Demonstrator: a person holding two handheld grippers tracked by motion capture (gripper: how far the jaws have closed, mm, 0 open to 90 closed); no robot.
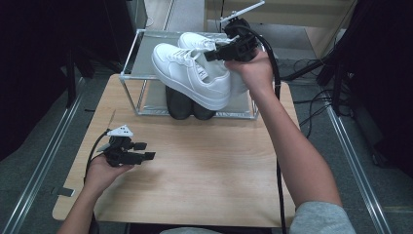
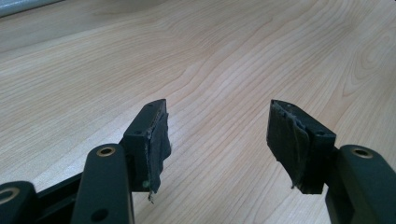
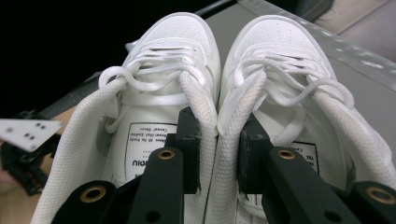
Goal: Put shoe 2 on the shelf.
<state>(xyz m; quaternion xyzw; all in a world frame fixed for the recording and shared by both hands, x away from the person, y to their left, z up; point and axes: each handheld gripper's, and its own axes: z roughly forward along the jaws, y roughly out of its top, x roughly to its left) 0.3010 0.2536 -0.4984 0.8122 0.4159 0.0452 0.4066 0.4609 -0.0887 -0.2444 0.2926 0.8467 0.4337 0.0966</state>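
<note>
A pair of white sneakers (image 1: 192,73) hangs in the air over the metal shoe rack (image 1: 131,53). My right gripper (image 1: 219,52) is shut on the two inner collars, pinched together between its jaws, one jaw inside each shoe. In the right gripper view the left shoe (image 3: 163,60) and the right shoe (image 3: 285,56) point away from the right gripper (image 3: 218,154), laces up. My left gripper (image 1: 146,151) rests low over the wooden table (image 1: 204,170) at the near left; in its own view the left gripper (image 2: 217,140) stands open with nothing but bare wood between its jaws.
A pair of dark shoes (image 1: 187,108) stands on the rack's lower level, under the white pair. The rack sits at the table's far edge. Metal rails (image 1: 44,161) run along both sides of the table, and cables lie on the floor at the right.
</note>
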